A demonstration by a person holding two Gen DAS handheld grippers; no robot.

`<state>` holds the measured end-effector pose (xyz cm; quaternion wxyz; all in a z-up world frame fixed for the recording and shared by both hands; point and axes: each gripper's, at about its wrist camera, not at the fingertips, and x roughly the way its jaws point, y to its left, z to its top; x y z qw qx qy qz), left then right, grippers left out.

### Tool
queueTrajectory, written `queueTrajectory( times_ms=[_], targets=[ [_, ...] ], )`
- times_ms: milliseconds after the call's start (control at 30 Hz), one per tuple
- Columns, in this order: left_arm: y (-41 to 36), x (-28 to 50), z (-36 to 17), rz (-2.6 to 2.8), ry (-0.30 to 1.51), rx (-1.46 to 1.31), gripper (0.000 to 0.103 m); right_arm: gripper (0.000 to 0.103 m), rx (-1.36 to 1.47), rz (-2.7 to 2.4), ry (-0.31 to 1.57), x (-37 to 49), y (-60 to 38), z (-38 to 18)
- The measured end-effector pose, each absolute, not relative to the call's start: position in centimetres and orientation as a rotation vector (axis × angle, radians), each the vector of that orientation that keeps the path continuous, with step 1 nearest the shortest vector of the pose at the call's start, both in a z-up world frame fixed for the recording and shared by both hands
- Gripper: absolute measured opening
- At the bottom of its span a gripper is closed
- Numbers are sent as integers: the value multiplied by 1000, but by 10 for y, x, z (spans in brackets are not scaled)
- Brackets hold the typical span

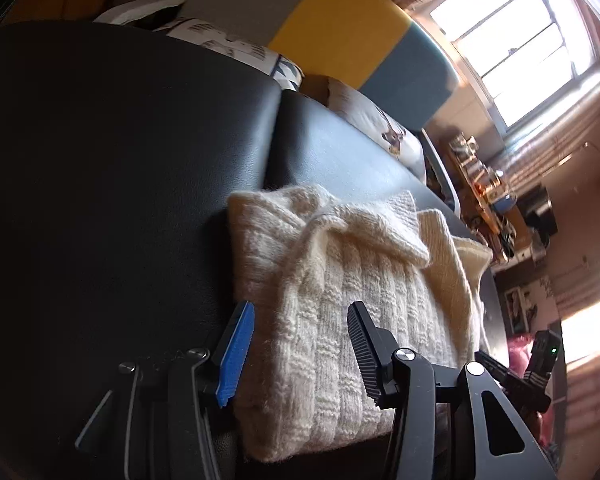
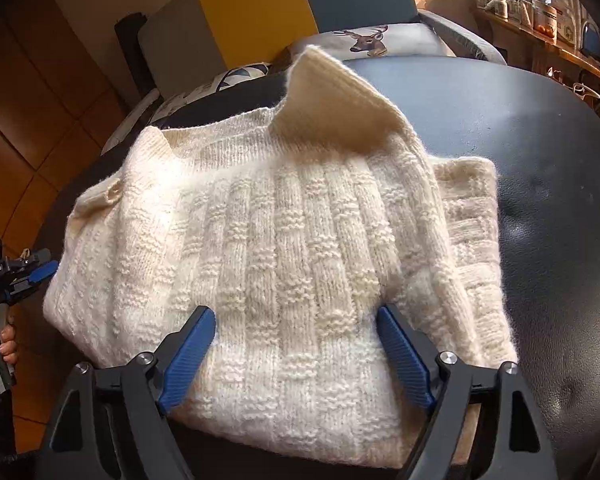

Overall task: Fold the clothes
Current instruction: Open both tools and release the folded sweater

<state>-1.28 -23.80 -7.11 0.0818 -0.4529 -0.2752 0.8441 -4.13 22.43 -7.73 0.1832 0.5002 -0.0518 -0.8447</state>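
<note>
A cream knitted sweater (image 2: 284,240) lies folded into a thick bundle on a black leather seat (image 2: 540,152). One ribbed end (image 2: 332,92) sticks up at its far side. My right gripper (image 2: 296,320) is open, with its blue fingers spread over the near edge of the sweater. In the left wrist view the same sweater (image 1: 340,300) lies ahead, and my left gripper (image 1: 300,316) is open, straddling its near corner. The left gripper (image 2: 40,272) also shows at the left edge of the right wrist view, held by a hand (image 2: 0,344). The right gripper (image 1: 536,364) appears at the sweater's far side.
Patterned cushions (image 2: 364,40) with a deer print lie behind the black seat (image 1: 120,160). A yellow and blue panel (image 1: 348,28) stands beyond them. A cluttered shelf (image 2: 540,20) runs along the right wall, and a bright window (image 1: 512,40) lights the room. Orange-brown floor (image 2: 40,140) lies to the left.
</note>
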Motion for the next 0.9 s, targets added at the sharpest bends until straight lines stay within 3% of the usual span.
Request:
queueTrajectory(
  times_ms=[133,200,233,267,367,433,600,733,767,900],
  targets=[
    [-220,-34,-72,2503,-692,-1400,47,94,1424,-2404,14,-45,202,-82],
    [-216,-41,-75,2481,-686,-1431,14,97,1433,-2400,39,-47,196,-82],
    [-218,-42,-76,2465,-732,-1430,7,97,1437,-2393,35,-47,196,-83],
    [-226,-41,-77,2423,-838,-1405,7,97,1438,-2383,17,-47,197,-84],
    [-255,-31,-84,2323,-1125,-1335,7,97,1440,-2349,-37,-45,201,-85],
    [-269,-26,-91,2316,-1201,-1344,7,97,1437,-2321,-86,-46,207,-83],
    [-251,-30,-71,2494,-913,-1334,11,97,1426,-2248,-207,-47,224,-79],
    [-234,-35,-50,2626,-642,-1296,44,90,1404,-2221,-412,-48,257,-62],
    [-230,-36,-44,2656,-573,-1284,48,90,1384,-2267,-431,-51,264,-57],
    [-207,-56,-39,2718,-266,-1281,48,90,1364,-2371,-363,-65,283,-43]
  ],
)
